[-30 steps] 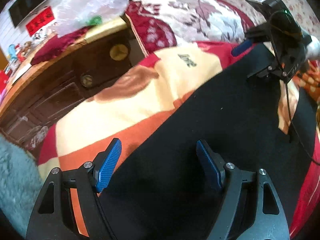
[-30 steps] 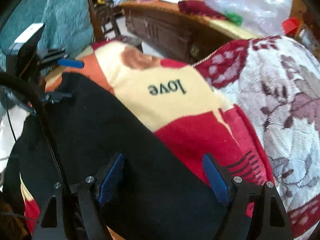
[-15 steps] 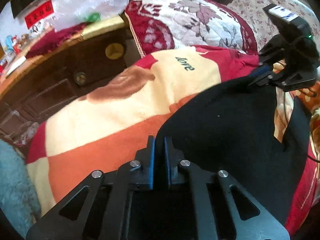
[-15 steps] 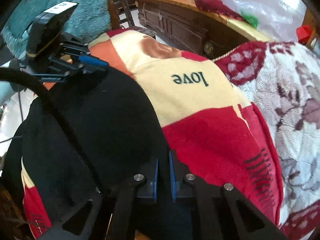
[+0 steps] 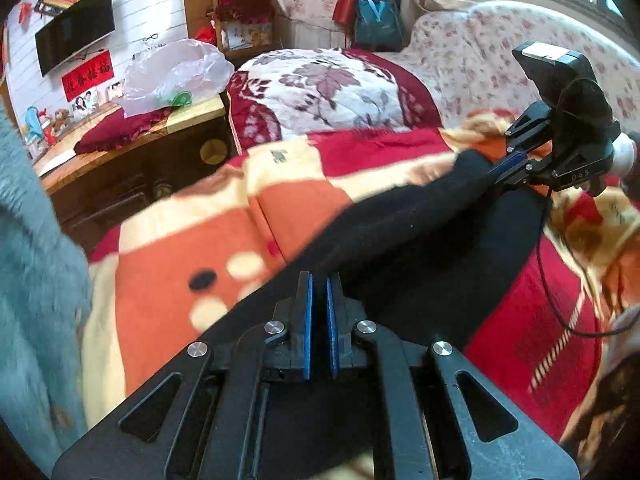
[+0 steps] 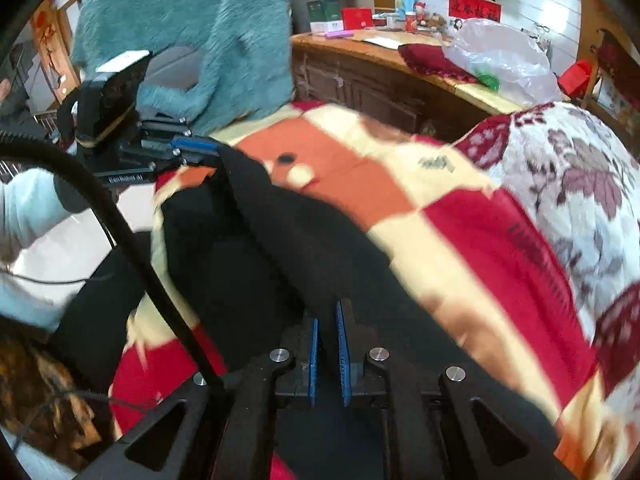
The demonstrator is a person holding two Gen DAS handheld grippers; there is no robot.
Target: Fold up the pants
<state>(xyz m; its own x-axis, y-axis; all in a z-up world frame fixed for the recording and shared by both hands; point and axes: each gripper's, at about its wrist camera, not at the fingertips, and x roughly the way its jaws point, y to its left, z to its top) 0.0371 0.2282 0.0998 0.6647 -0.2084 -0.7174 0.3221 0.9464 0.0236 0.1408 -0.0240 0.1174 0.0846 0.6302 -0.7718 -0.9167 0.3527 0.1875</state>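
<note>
The black pants (image 5: 420,240) lie on a red, orange and cream blanket (image 5: 208,248). My left gripper (image 5: 319,280) is shut on one corner of the pants' far edge. My right gripper (image 6: 327,312) is shut on the other corner. Both hold that edge lifted, and the cloth hangs stretched between them over the part lying flat (image 6: 240,280). Each gripper shows in the other's view: the right one (image 5: 496,168) at upper right, the left one (image 6: 212,148) at upper left.
A wooden cabinet (image 5: 132,172) with a plastic bag (image 5: 172,76) on top stands beyond the blanket. A floral quilt (image 5: 328,92) is piled at the bed's head. A teal fluffy cloth (image 6: 192,40) hangs on the left. A black cable (image 6: 132,240) trails from my right gripper.
Both grippers went from open to shut on the pants' edge, then lifted it and pulled it back toward me, off the blanket.
</note>
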